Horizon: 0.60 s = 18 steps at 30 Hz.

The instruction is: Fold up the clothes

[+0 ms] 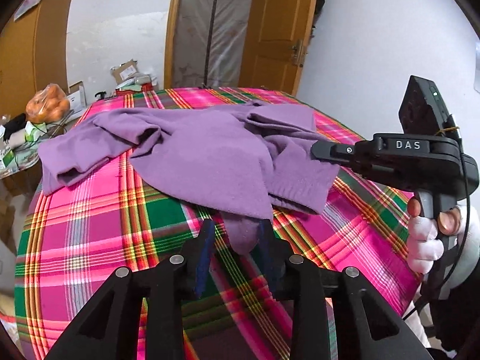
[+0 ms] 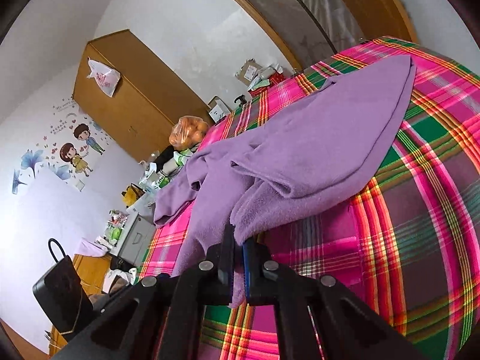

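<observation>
A purple garment lies crumpled across a bed with a pink and green plaid sheet. My left gripper is open at the near edge of the garment. A tongue of the purple cloth lies between its dark pads, with a gap showing on the left side. My right gripper comes in from the right, held by a white-gloved hand, its tip at a fold of the garment. In the right wrist view, the right gripper is shut on an edge of the garment, and cloth hangs between the fingers.
A bag of oranges and small boxes crowd a side table left of the bed. A wooden door and a white wall stand behind the bed. A wardrobe and a black bag are on the left.
</observation>
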### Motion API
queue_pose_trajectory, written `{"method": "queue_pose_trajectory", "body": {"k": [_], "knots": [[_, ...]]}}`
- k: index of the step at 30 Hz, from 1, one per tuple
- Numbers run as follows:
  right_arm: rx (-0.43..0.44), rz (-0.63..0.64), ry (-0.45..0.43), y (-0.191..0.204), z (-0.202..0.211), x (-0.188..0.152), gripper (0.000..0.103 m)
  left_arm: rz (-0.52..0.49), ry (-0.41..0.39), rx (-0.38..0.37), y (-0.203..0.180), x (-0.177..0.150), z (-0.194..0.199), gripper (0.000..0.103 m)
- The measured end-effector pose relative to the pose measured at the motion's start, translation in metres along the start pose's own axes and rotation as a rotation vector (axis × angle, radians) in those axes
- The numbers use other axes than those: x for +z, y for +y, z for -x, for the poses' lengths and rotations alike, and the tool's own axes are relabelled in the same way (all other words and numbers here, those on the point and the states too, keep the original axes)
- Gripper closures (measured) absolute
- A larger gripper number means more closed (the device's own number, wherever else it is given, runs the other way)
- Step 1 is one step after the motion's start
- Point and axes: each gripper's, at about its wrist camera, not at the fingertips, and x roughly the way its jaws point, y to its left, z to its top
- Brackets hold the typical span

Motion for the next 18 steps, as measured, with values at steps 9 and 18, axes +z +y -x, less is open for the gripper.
{"method": "queue_pose_trajectory", "body": {"k": [9,18], "knots": [[0.006,-0.005,-0.003,-0.003,0.004,-0.002,0.098,-0.013,-0.006,-0.049,-0.019,0.004,0.0,0.07],[0.008,0.004,-0.005,0.001,0.012,-0.007,0.098,-0.017,0.054,0.015,-0.021,0.008,-0.028,0.095]]}}
